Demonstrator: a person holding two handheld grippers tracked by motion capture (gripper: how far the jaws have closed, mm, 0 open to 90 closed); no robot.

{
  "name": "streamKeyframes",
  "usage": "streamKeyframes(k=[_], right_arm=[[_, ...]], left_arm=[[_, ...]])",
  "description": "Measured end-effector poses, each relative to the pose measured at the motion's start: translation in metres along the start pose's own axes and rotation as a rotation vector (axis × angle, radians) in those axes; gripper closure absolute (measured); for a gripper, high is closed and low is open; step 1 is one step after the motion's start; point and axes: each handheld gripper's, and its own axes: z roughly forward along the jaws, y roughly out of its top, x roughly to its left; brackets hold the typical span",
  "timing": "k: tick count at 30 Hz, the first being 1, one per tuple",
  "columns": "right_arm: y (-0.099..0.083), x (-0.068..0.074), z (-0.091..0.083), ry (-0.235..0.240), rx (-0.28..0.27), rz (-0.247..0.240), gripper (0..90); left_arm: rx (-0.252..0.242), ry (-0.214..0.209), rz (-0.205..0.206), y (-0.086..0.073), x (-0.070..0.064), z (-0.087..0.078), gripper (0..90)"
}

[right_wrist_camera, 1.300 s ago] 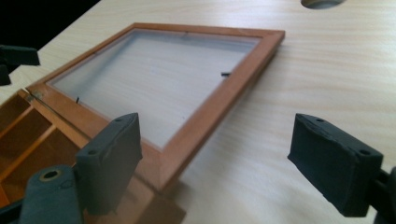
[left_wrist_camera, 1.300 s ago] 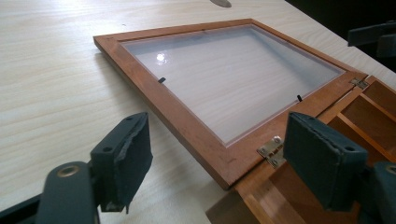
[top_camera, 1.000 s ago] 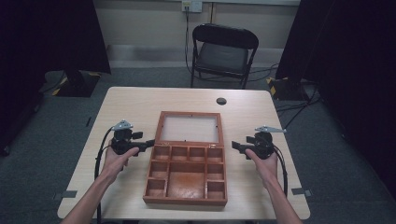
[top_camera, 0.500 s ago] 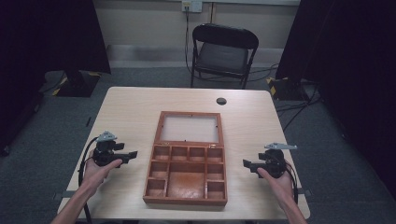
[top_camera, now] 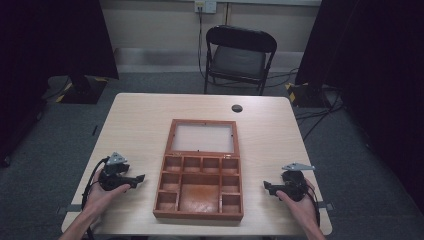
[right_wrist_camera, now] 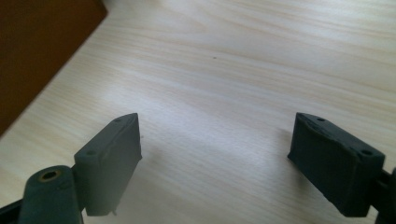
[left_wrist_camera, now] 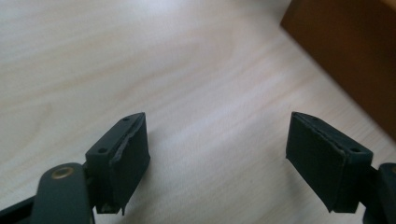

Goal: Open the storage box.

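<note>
The person sits with both hands low on the near part of the table [top_camera: 145, 120], a gripper in each. The left gripper [top_camera: 140, 178] lies flat on the wood with its jaws spread wide and nothing between them; they point toward the wooden box [top_camera: 200, 187], which stands a little way ahead of its tips, not touching. In the left gripper view a brown side of the box [left_wrist_camera: 355, 56] sits ahead and off to the right of the jaws, beyond bare tabletop. The right gripper [top_camera: 266, 187] mirrors it on the other side, jaws also wide apart and holding nothing, its tips aimed at the box and near its right wall but clear of it. In the right gripper view the box [right_wrist_camera: 42, 51] fills the upper left corner, ahead and left of the jaws. The box lies open between the two grippers, its glazed lid [top_camera: 203, 138] folded back flat on the far side of the compartments.
</note>
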Motion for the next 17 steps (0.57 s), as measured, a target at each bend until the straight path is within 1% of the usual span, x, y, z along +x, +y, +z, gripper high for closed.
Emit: streamKeyframes(k=[1, 2, 3, 5, 7, 8, 9, 15, 16, 17], right_arm=[[-0.0011, 0.0006, 0.0005, -0.027, -0.001, -0.013, 15.4], [-0.0029, 0.0014, 0.0014, -0.064, -0.011, -0.022, 15.4], [-0.0052, 0.0016, 0.0026, -0.092, -0.029, -0.029, 13.5], [-0.0088, 0.0008, 0.0035, -0.088, -0.059, -0.025, 12.1], [-0.0107, 0.0001, 0.0038, -0.087, -0.075, -0.026, 11.1], [-0.0109, 0.0001, 0.004, -0.088, -0.078, -0.027, 11.0], [-0.011, 0.0004, 0.004, -0.091, -0.077, -0.026, 10.9], [-0.011, 0.0004, 0.004, -0.093, -0.077, -0.026, 10.8], [-0.011, 0.0005, 0.004, -0.094, -0.077, -0.026, 10.7], [-0.011, 0.0005, 0.004, -0.094, -0.077, -0.025, 10.7]], left_arm=[[0.002, 0.009, 0.022, -0.0004, -0.002, 0.0011, 18.7], [0.001, 0.017, 0.026, -0.0004, -0.0029, 0.0014, 18.4], [0.002, 0.022, 0.029, -0.0005, -0.0032, 0.0016, 18.3], [-0.032, 0.033, 0.023, -0.0038, -0.004, 0.0031, 16.3], [-0.049, 0.03, 0.029, -0.0065, -0.0022, 0.0037, 13.4], [-0.053, 0.037, 0.032, -0.0073, -0.0014, 0.0039, 12.1], [-0.058, 0.034, 0.021, -0.0078, -0.0018, 0.0045, 10.8], [-0.055, 0.041, 0.021, -0.0075, -0.0016, 0.0046, 9.8], [-0.055, 0.039, 0.014, -0.0074, -0.002, 0.005, 9.6], [-0.05, 0.039, 0.019, -0.0069, -0.0016, 0.0052, 9.2]])
